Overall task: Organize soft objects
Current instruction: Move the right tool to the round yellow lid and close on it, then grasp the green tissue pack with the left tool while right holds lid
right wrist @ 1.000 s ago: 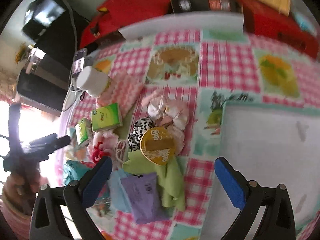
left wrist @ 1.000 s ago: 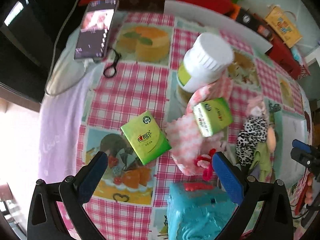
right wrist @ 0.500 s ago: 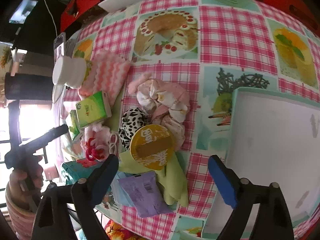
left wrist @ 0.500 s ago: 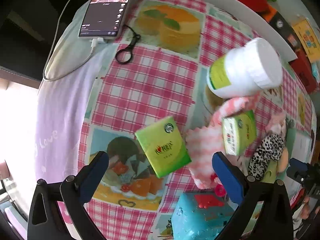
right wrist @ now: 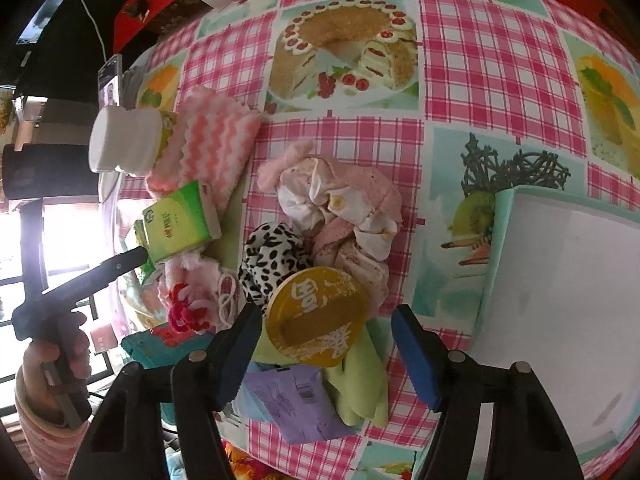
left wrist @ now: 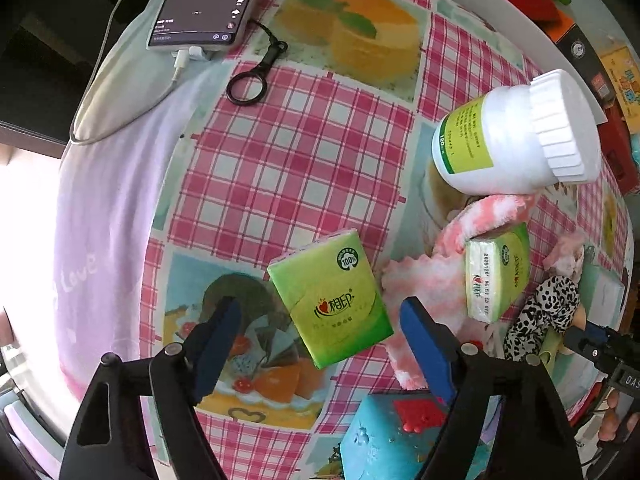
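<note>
Your two grippers stand over a cluttered desk, both spread and gripping nothing.

Your left gripper (left wrist: 320, 338) has just been closing; the green tissue pack (left wrist: 330, 298) lies flat between its blue pads, untouched. A white bottle (left wrist: 516, 136), cap on, lies on its side against the pink striped cloth (right wrist: 208, 140), where a second green tissue pack (right wrist: 182, 222) sits. Your right gripper (right wrist: 326, 346) has also just been closing, with the round gold lid (right wrist: 316, 316) between its pads, untouched, on a light green cloth (right wrist: 360, 376). Beside it lie a leopard-print scrunchie (right wrist: 272, 258) and a pink bundle (right wrist: 340, 208). The white tray (right wrist: 560, 280) holds nothing. The desk (left wrist: 300, 140) wears a pink checked cloth; a phone (left wrist: 204, 4) lies at its far edge.
</note>
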